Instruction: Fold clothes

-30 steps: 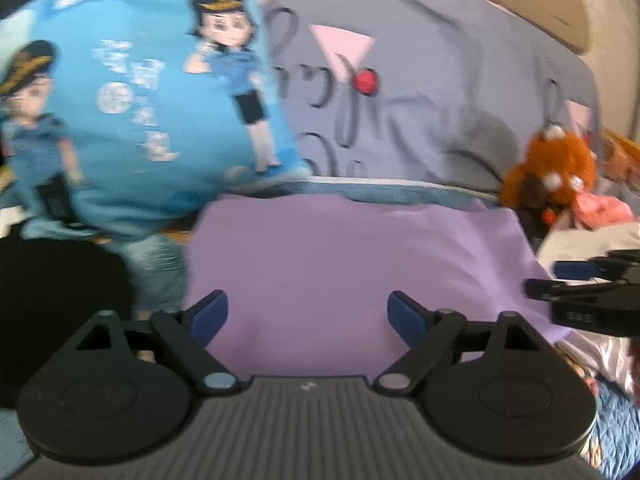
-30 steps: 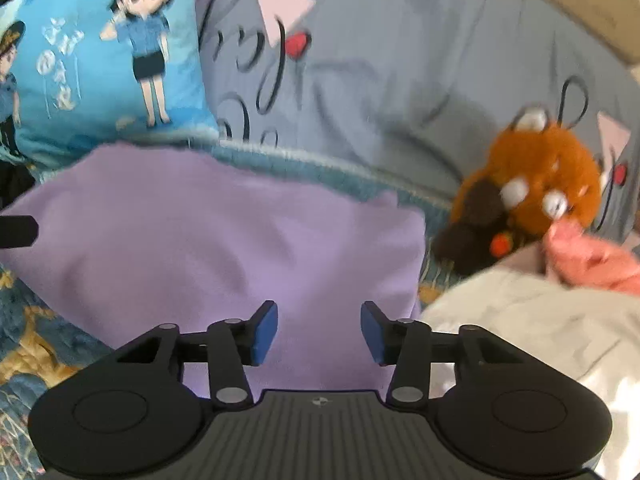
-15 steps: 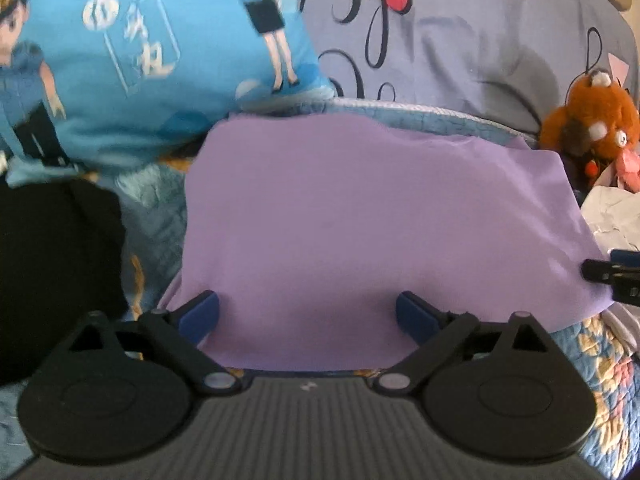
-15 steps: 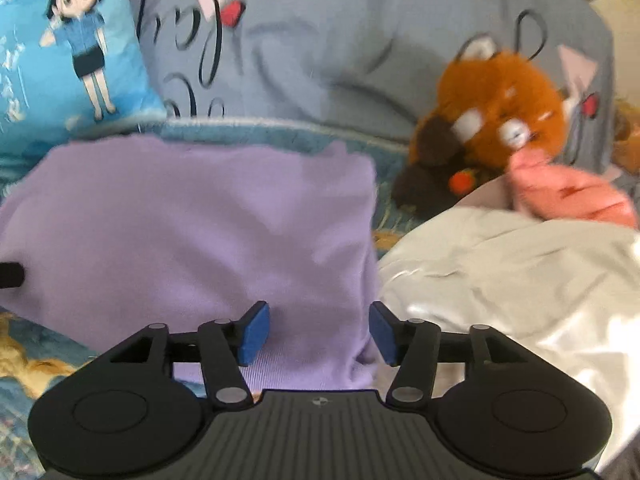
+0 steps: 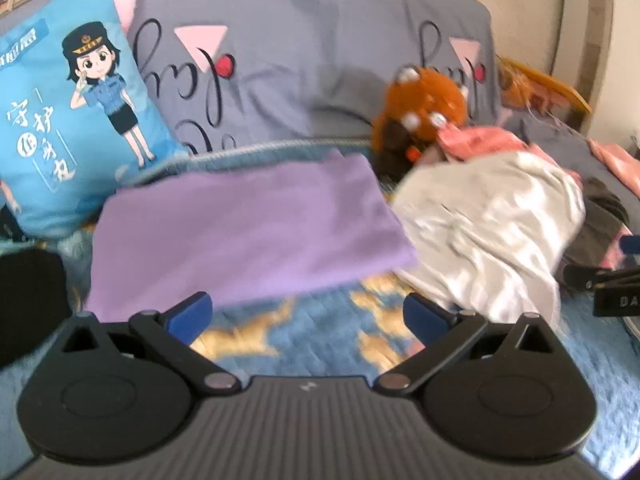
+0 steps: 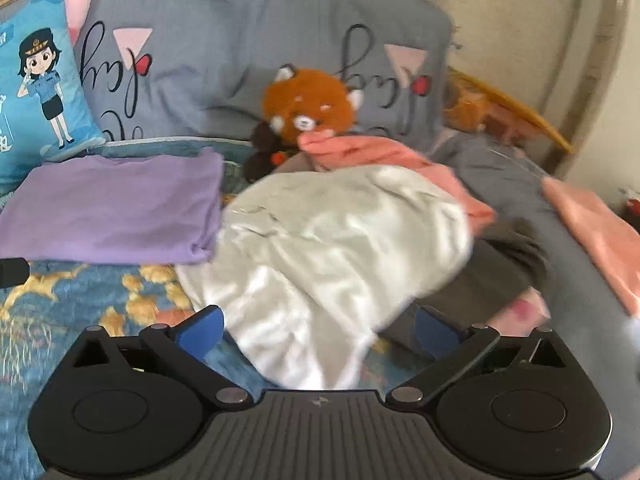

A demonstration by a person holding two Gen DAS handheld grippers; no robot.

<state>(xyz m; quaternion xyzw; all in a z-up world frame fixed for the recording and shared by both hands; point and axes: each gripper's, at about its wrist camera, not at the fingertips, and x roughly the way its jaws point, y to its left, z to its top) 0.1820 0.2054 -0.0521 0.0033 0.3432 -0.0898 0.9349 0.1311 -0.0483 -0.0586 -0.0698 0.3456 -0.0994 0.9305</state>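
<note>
White garment (image 6: 332,264) lies crumpled on the bed (image 6: 80,304), just beside the folded purple shirt (image 6: 116,212).
Soft, light, floppy: I'd pinch a hem edge; my right gripper (image 6: 320,330) and left gripper (image 5: 310,316) are both spread, empty.

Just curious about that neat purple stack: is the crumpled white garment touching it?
Touching. In the right wrist view the white garment presses against the folded purple garment at its near right corner, with no blanket showing between.

bed quilt (image 5: 320,344) | on it: folded purple garment (image 5: 248,232), crumpled white garment (image 6: 340,260), blue cushion (image 5: 76,120)
</note>
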